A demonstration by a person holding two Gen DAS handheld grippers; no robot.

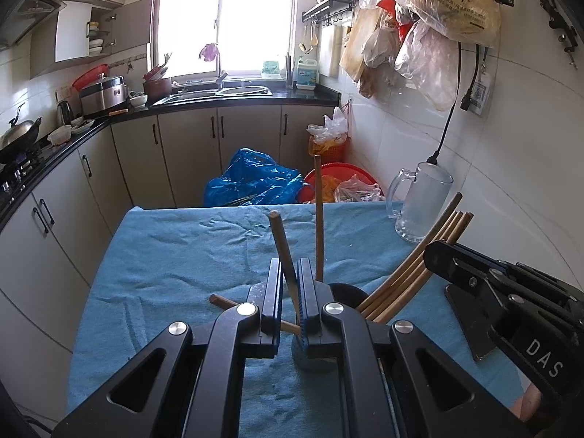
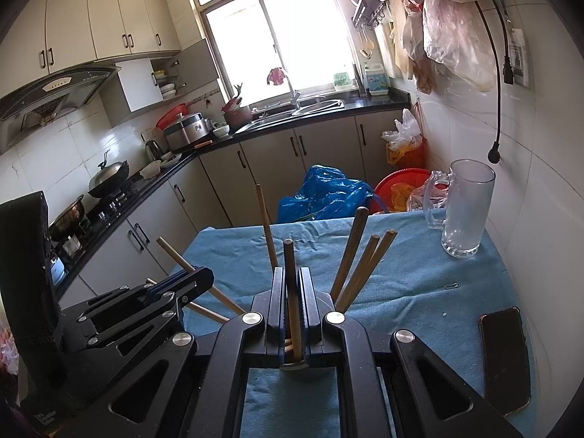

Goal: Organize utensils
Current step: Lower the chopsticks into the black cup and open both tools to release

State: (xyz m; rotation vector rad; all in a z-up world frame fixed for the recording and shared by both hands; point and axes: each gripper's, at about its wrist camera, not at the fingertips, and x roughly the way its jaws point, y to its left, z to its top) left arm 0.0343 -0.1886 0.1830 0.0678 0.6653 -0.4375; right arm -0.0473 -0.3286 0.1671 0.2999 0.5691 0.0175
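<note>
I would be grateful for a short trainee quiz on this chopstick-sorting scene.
1. True or false: the left claw is shut on a chopstick.
2. What does the right claw grip?
A. spoon
B. chopstick
C. nothing
3. Which empty vessel stands on the blue cloth near the wall?

Key: 1 true; 2 B; 3 the glass mug.

Left gripper (image 1: 291,266) clamped on one chopstick (image 1: 281,244), tilting up over the dark holder (image 1: 346,292) (four more chopsticks (image 1: 412,266) fan right), blue cloth (image 1: 182,255) beneath.
</note>
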